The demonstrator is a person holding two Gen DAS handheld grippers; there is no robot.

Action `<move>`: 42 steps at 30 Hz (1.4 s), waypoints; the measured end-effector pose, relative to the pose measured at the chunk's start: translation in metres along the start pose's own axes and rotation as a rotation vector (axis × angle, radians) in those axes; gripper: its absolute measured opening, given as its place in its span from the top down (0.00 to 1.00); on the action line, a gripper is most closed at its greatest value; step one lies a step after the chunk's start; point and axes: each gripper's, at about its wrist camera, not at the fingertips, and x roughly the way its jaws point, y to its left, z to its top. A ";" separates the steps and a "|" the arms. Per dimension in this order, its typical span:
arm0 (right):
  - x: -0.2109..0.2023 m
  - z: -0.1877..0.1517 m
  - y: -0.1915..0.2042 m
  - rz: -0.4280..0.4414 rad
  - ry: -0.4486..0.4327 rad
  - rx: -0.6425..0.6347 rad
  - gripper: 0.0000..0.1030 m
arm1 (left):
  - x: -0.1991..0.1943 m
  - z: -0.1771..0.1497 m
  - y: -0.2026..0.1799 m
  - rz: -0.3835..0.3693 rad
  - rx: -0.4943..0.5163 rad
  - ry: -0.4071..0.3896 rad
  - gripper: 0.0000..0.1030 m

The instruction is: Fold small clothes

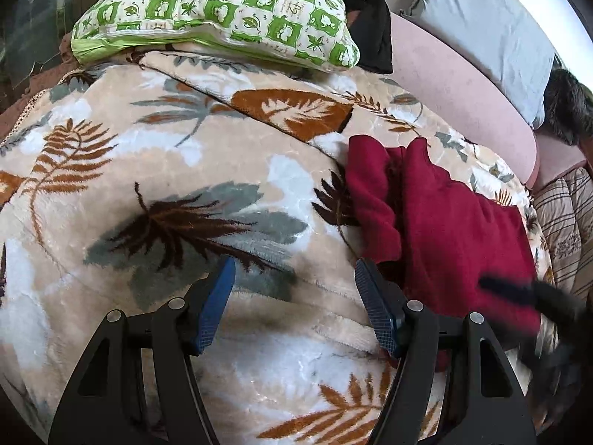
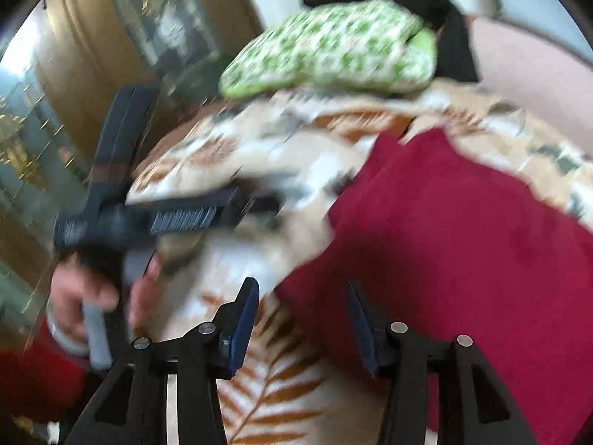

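Note:
A dark red garment (image 1: 456, 230) lies folded over on a leaf-patterned blanket (image 1: 155, 170), to the right of my left gripper (image 1: 294, 274). The left gripper is open and empty, its right finger at the garment's left edge. In the right wrist view, which is blurred, the red garment (image 2: 463, 230) fills the right half. My right gripper (image 2: 302, 296) is open and empty, above the garment's lower left edge. The left gripper's body (image 2: 148, 218) and the hand holding it show at the left. The right gripper's dark blurred tip (image 1: 526, 293) shows over the garment in the left wrist view.
A green and white patterned pillow (image 1: 222, 11) lies at the blanket's far end, with a black cloth (image 1: 370, 18) beside it. A pink cushion (image 1: 463, 100) and a grey pillow (image 1: 489, 26) run along the right. A striped quilt (image 1: 567, 215) sits at the far right.

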 end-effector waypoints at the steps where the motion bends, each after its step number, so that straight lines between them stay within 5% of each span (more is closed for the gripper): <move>1: 0.002 0.007 -0.006 -0.029 -0.006 0.024 0.55 | 0.001 0.000 0.000 0.002 0.001 0.004 0.34; 5: 0.024 0.035 -0.031 -0.097 -0.002 0.077 0.64 | 0.004 0.000 -0.002 0.010 0.009 0.013 0.34; 16: 0.119 0.082 -0.073 -0.125 0.066 0.155 0.65 | 0.024 0.001 -0.005 0.019 0.022 0.064 0.34; 25: 0.095 0.090 -0.083 -0.038 0.109 0.196 0.54 | 0.014 -0.002 -0.017 -0.130 -0.029 0.070 0.34; 42: 0.138 0.107 -0.049 -0.239 0.233 0.063 0.27 | 0.031 -0.006 -0.024 -0.066 -0.001 0.111 0.34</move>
